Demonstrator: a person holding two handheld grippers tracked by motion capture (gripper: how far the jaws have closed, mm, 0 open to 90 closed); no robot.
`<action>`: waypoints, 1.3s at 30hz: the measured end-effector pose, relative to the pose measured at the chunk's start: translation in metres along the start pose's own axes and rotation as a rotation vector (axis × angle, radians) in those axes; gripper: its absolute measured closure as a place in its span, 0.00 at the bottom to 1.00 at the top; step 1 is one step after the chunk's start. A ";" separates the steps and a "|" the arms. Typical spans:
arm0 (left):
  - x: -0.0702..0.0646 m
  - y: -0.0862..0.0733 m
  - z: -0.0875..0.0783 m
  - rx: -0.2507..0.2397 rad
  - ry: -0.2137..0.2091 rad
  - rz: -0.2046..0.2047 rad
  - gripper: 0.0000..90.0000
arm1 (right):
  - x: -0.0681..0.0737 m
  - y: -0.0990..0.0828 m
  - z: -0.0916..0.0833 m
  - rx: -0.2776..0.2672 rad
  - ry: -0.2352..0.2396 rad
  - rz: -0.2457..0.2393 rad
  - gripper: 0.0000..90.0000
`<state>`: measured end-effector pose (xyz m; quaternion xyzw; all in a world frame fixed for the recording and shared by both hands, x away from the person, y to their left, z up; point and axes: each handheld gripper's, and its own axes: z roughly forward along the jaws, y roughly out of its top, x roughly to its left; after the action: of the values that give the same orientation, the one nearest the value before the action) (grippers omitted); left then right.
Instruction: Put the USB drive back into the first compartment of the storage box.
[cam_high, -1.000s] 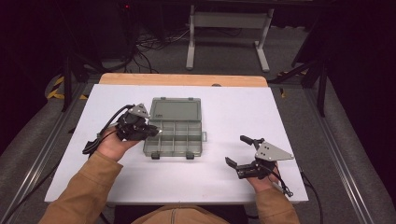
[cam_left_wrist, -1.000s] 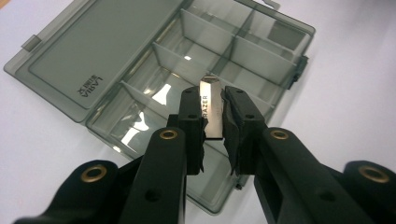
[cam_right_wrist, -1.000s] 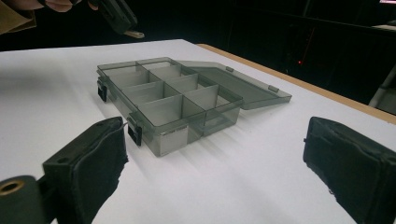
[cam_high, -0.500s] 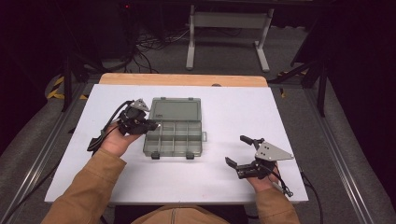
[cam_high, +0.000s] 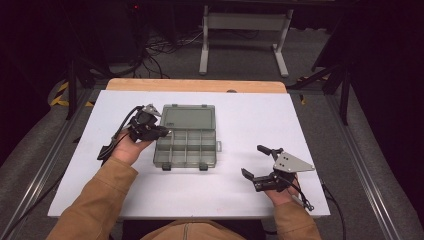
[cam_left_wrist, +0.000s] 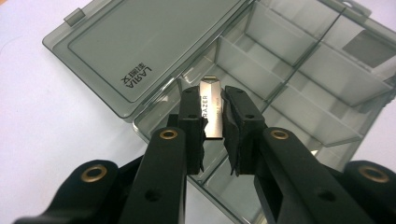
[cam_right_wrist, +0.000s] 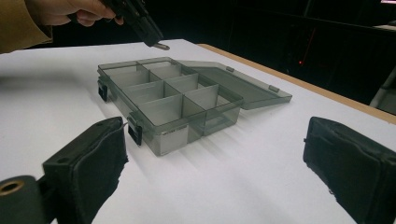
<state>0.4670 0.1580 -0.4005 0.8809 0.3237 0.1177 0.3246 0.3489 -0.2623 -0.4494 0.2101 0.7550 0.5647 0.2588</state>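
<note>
A grey see-through box lies open on the white worktop, its lid folded flat on the far side and its divided compartments facing up. The left gripper hovers over the box's left edge, near the hinge line. In the left gripper view its jaws are clamped on a small silver USB stick, which stands between the pads with its free end pointing down toward a corner compartment beside the lid. In the right gripper view the stick's tip pokes out below the left gripper, held above the box and not touching it. The right gripper rests low over the worktop, well apart from the box, to its right and nearer the person. Its jaws stand wide apart, with nothing between them.
</note>
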 end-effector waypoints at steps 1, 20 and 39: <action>0.001 0.000 0.001 0.008 0.005 0.001 0.87 | 0.000 0.000 0.000 0.001 0.000 -0.001 0.07; 0.012 -0.006 0.026 0.078 0.005 -0.042 0.87 | 0.000 0.000 0.000 0.002 0.004 -0.004 0.07; 0.016 -0.007 0.034 0.134 -0.009 -0.048 0.87 | 0.000 0.000 0.000 0.001 0.005 -0.002 0.07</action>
<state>0.4898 0.1554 -0.4314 0.8933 0.3502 0.0839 0.2691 0.3489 -0.2631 -0.4497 0.2080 0.7561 0.5645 0.2576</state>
